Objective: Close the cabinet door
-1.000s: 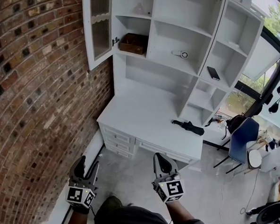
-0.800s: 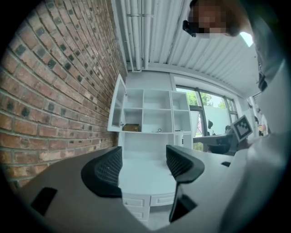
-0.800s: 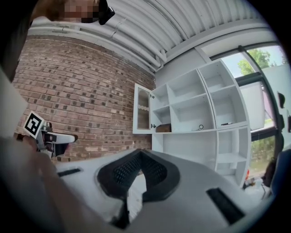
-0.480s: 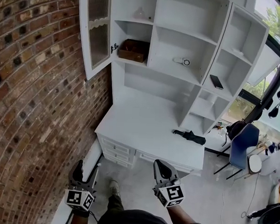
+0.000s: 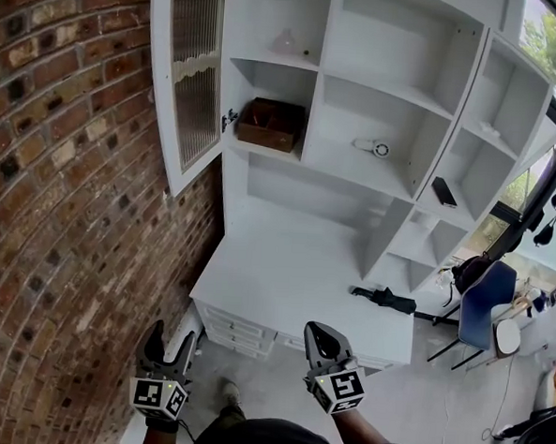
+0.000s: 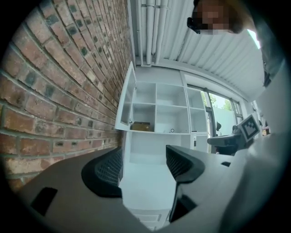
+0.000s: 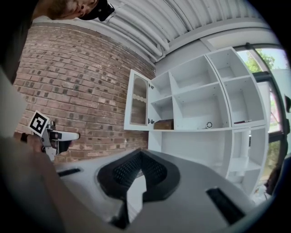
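The white cabinet door (image 5: pixel 188 79), with a ribbed glass pane, stands swung open to the left against the brick wall, high on the shelf unit. It also shows far ahead as the door (image 6: pixel 126 100) and the door (image 7: pixel 138 107). My left gripper (image 5: pixel 170 339) is held low near the wall, well short of the desk. Its jaws have just been opening and now stand open with nothing between them (image 6: pixel 143 166). My right gripper (image 5: pixel 321 339) is beside it, shut and empty, tips meeting (image 7: pixel 140 159). Both point level at the cabinet.
A white desk (image 5: pixel 284 282) with drawers juts out below the shelves. A brown wooden box (image 5: pixel 270 122) sits on the shelf behind the door. A black object (image 5: pixel 386 300) lies on the desk. A brick wall (image 5: pixel 63 203) runs along the left; a blue chair (image 5: pixel 485 299) stands right.
Both grippers and the head have moved closer to the cabinet, which now fills more of the view. The left jaws stand wider apart than a second ago.
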`<state>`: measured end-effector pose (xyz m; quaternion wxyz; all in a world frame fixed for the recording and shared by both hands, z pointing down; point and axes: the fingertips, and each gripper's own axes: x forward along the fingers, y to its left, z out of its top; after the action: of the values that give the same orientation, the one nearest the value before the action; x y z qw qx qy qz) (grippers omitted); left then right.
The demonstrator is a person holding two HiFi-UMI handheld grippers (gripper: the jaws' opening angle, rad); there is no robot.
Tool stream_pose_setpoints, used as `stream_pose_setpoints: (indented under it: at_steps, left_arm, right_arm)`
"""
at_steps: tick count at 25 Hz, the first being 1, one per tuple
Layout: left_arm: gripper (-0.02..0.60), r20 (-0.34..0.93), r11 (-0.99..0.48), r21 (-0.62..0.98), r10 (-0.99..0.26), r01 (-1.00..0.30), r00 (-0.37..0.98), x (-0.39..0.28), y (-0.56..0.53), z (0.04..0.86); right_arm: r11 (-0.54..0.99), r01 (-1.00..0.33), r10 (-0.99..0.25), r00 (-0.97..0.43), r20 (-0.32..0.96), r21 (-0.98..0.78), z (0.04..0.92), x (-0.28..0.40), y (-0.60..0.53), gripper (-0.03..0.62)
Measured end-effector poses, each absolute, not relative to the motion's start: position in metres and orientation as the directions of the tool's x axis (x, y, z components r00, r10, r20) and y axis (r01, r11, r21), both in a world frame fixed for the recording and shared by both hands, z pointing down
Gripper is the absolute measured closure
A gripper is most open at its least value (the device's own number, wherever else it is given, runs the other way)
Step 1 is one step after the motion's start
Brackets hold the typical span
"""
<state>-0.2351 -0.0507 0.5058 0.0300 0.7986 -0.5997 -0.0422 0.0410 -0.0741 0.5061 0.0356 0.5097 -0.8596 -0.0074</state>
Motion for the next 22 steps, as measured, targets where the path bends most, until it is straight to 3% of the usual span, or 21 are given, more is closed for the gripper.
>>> stream_pose_setpoints:
  at_steps: [14, 22]
  left_arm:
    - [0.281, -0.073, -0.344, 0.090, -0.938, -0.935, 0.338, -0.291, -0.197, 0.473]
    - [0.290, -0.054, -0.337, 0.107, -0.942, -0.936, 0.333, -0.291, -0.240, 0.477]
  right_arm:
    - [0.447, -0.892, -0.895, -0.446, 0.029, 0.060, 0.484, -0.019, -0.197, 0.597]
    - [0.475, -0.878, -0.880, -0.473, 0.046, 0.060, 0.488, -0.016, -0.238, 0.597]
